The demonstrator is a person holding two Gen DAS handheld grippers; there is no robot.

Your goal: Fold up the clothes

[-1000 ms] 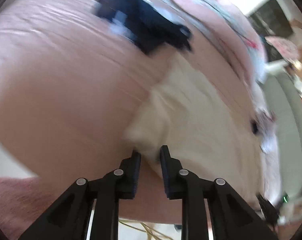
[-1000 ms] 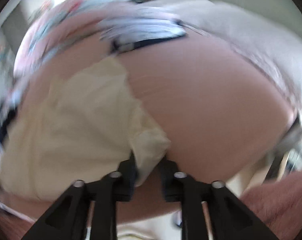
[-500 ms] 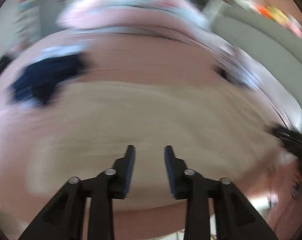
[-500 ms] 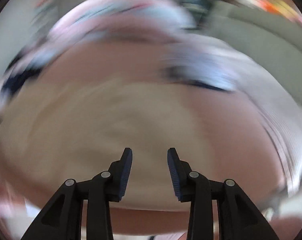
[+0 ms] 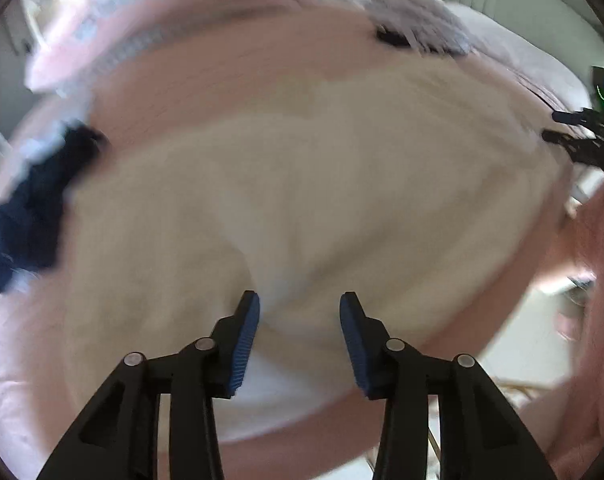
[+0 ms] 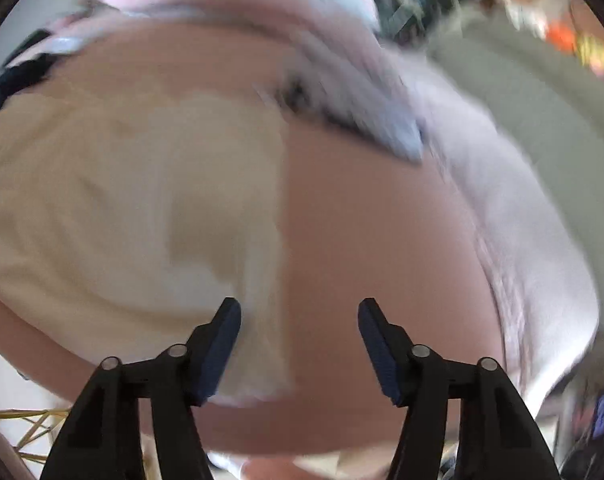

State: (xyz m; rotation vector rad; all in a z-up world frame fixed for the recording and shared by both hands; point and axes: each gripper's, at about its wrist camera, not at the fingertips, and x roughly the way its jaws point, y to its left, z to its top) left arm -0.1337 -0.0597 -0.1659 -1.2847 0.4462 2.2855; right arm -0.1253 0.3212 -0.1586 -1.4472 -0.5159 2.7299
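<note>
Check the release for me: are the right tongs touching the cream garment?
Apart. In the right wrist view the right tongs are opening, and the cream garment lies on the pink sheet beyond the pads, pinched by neither.

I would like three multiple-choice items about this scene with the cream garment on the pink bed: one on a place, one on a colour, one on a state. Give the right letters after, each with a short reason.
1. In the left wrist view, where does the dark navy garment lie relative to the cream garment?
A. To its left
B. On top of its middle
C. To its right

2. What colour is the bed cover under the cream garment?
A. Green
B. Pink
C. Black

3. What is pressed between the fingers of the right gripper?
A. The cream garment
B. The navy garment
C. Nothing

Answers:
1. A, the navy heap sits at the left edge, beside the cream cloth.
2. B, pink fabric shows all around the cream garment.
3. C, the jaws stand apart and are opening; the cloth's edge lies below them, not pinched.
</note>
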